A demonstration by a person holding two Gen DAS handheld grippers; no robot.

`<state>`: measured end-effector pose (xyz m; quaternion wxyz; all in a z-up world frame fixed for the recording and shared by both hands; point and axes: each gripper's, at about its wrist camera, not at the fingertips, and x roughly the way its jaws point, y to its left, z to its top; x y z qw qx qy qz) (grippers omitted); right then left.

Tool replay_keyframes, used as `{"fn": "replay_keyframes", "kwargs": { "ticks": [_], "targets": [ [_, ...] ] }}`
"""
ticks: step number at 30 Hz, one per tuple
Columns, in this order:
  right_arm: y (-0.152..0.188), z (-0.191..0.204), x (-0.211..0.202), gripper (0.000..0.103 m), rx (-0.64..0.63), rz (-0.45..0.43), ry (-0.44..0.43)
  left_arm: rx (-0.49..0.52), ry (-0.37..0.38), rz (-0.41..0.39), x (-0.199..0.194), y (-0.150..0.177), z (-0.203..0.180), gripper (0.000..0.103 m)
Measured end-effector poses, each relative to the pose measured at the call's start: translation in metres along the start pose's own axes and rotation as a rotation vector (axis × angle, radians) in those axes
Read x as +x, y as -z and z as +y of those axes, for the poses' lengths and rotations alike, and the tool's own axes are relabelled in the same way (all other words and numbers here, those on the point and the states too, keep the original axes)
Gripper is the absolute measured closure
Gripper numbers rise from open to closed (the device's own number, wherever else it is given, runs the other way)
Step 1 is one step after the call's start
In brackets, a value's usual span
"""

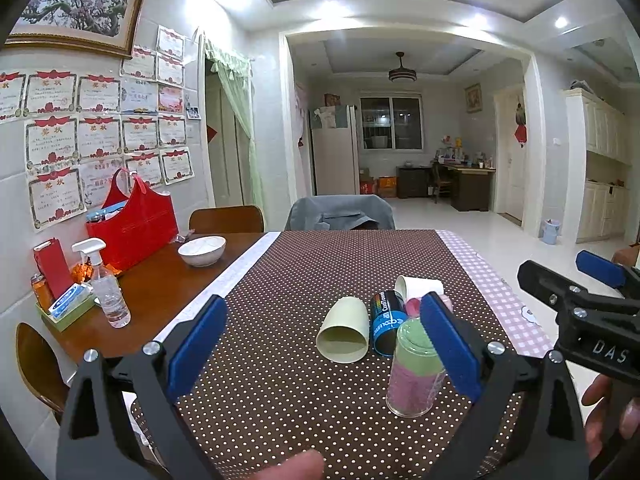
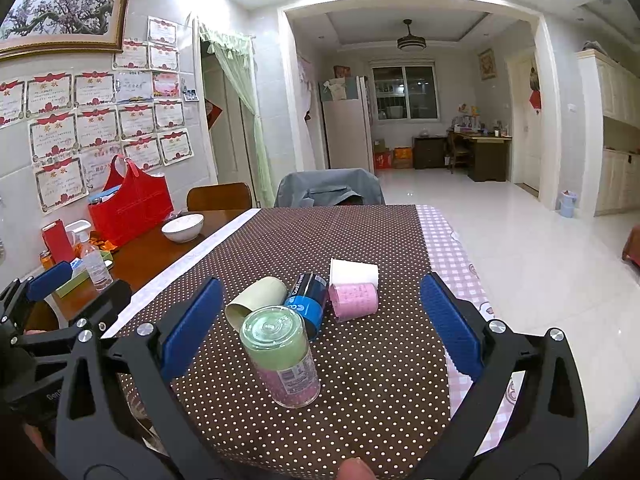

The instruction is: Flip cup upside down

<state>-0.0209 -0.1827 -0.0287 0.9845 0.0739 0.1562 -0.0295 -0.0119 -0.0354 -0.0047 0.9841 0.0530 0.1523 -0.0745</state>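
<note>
On the far left of the desk [image 2: 384, 360] sit a spray bottle [image 1: 105, 288], a red bag [image 1: 134, 226] and a white bowl [image 1: 202, 250], well away from the work. Nearer the middle, a pale green cup [image 2: 256, 300] lies on its side, mouth toward the person, beside a blue cup [image 2: 307, 300], a pink cup [image 2: 354, 299] and a white cup [image 2: 352, 272], all tipped over too. In front of them a clear cup [image 2: 282, 354] already stands upright on its mouth, base up. The left tongs [image 1: 320, 344] and the right tongs [image 2: 316, 328] are both spread wide and hold nothing. The pale green cup's long axis runs roughly along the left tongs' reach, between its fingers but farther out, so I judge that hand the nearer one for it.
</note>
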Motion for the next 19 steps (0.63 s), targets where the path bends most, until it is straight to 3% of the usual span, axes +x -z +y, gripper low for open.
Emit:
{"fn": "replay_keyframes", "kwargs": {
  "ticks": [19],
  "targets": [
    [0.001, 0.004, 0.002, 0.006, 0.001, 0.016, -0.021, -0.006, -0.029, 0.001, 0.0037, 0.0008, 0.0027, 0.008]
  ]
}}
